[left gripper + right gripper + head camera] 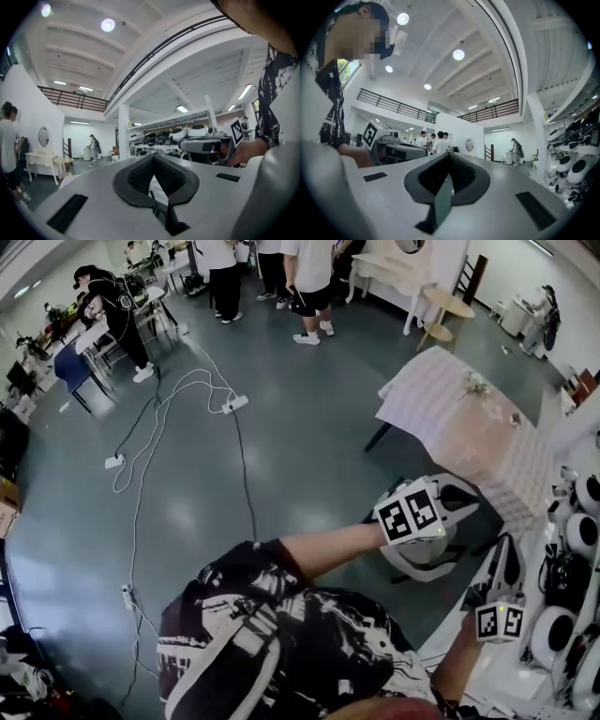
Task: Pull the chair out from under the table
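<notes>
My left hand-held gripper [153, 158] and right hand-held gripper [449, 155] are pressed together, empty. The chair [412, 566] stands at seven o'clock from the bench [450, 418].

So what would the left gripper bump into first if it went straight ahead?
Probably nothing close. The left gripper, jaws shut, points level, seemingly above the clothed table; straight ahead lies open room up to a far white pillar and shelves.

no readable text, labels or numbers
</notes>
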